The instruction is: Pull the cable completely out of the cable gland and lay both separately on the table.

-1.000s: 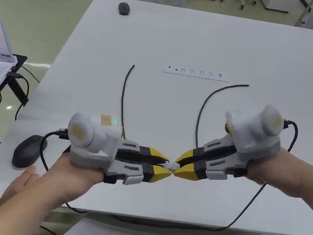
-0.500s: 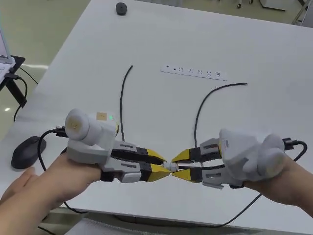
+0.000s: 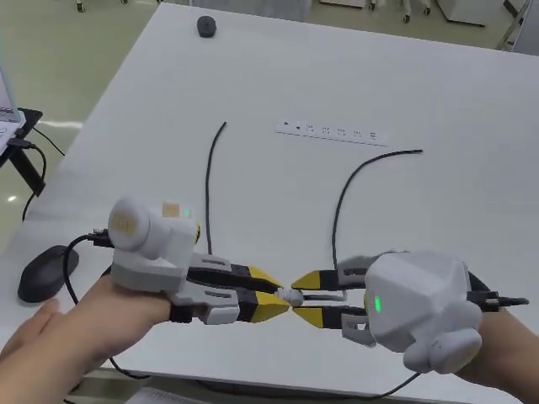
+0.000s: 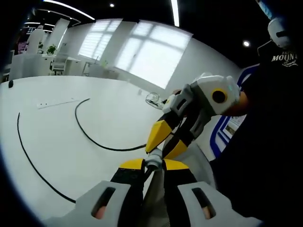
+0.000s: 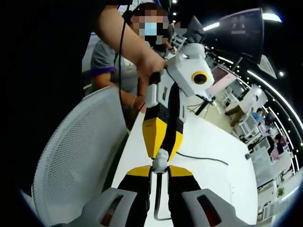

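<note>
Close by table edge (image 3: 253, 380): cable gland (image 3: 292, 296).

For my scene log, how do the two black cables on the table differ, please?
The left cable runs nearly straight; the right cable bows and hooks rightward at its far end. The left cable ends left of the printed strip, the right cable right of it. Both are thin, black, on the white table.

2 grippers (image 3: 284, 297) (image 3: 301, 296), 2 cables (image 3: 208, 185) (image 3: 341, 189), 1 cable gland (image 3: 292, 296)
</note>
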